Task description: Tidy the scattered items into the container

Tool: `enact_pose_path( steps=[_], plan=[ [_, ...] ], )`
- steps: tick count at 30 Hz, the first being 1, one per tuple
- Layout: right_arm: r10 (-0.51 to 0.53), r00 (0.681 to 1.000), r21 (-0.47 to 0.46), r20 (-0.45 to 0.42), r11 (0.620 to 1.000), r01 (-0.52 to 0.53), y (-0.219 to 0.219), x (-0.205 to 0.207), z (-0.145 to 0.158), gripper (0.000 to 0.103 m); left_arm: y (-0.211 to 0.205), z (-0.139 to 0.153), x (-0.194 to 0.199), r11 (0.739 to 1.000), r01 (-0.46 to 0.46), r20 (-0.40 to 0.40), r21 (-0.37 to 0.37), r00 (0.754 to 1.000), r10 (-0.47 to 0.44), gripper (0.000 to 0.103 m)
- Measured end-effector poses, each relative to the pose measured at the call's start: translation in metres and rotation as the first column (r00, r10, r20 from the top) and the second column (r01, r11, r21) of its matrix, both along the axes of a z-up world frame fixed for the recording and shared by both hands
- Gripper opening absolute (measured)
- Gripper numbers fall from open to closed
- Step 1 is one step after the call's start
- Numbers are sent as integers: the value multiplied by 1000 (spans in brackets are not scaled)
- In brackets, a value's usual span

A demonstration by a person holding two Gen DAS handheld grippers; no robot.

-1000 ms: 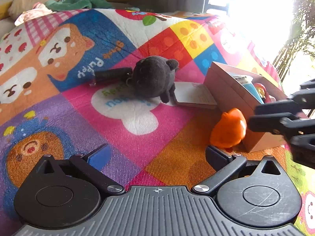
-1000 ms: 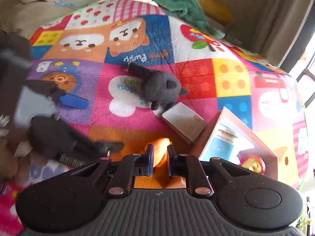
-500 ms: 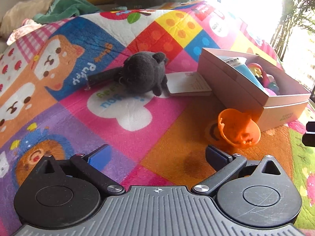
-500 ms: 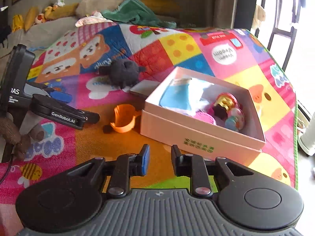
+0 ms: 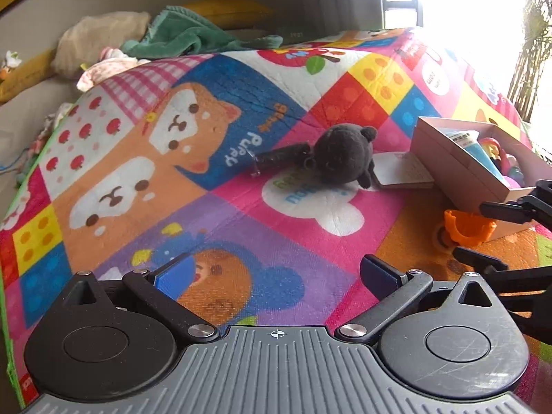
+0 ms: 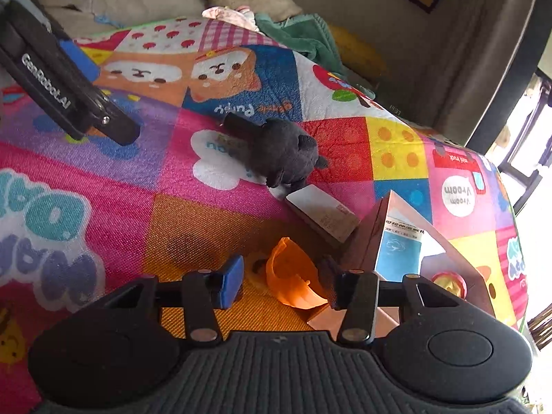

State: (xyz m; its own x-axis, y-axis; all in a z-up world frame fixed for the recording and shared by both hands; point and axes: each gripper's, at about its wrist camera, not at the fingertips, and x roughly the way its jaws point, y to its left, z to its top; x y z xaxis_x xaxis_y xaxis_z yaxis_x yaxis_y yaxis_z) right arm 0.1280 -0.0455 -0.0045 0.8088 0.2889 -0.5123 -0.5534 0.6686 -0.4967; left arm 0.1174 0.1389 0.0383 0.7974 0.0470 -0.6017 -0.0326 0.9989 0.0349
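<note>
An orange plastic toy [image 6: 293, 284] lies on the play mat beside the open pink box [image 6: 365, 238]. My right gripper [image 6: 283, 284] is open, its fingers on either side of the toy. The toy [image 5: 465, 229] and box [image 5: 459, 172] also show in the left wrist view, with the right gripper's fingers [image 5: 507, 207] around the toy. A dark plush toy [image 5: 345, 153] with a black cylinder [image 5: 281, 155] and a white card packet [image 5: 402, 170] lie mid-mat. My left gripper [image 5: 276, 272] is open and empty above the mat.
The box holds a blue packet [image 6: 400, 245] and small colourful toys [image 5: 496, 151]. Cushions and a green cloth [image 5: 183, 34] lie at the mat's far edge. The left gripper body [image 6: 65, 86] reaches in at the upper left of the right wrist view.
My right gripper has opened wide and come down around the orange toy beside the box. My left gripper has drawn back and to the left.
</note>
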Motion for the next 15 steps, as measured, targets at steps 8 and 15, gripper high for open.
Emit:
enact_pose_path(
  steps=[8,15],
  plan=[
    [0,999,-29,-53,1000,-1,-23,-26,6,4,-24,-6,-2,995,84,2,-45,996,-84,103],
    [-108,988,-9,-108,994,108,-90,-63,15,3,-45,-7,-3,988,145,-7,-52,989,-146,103]
  ],
)
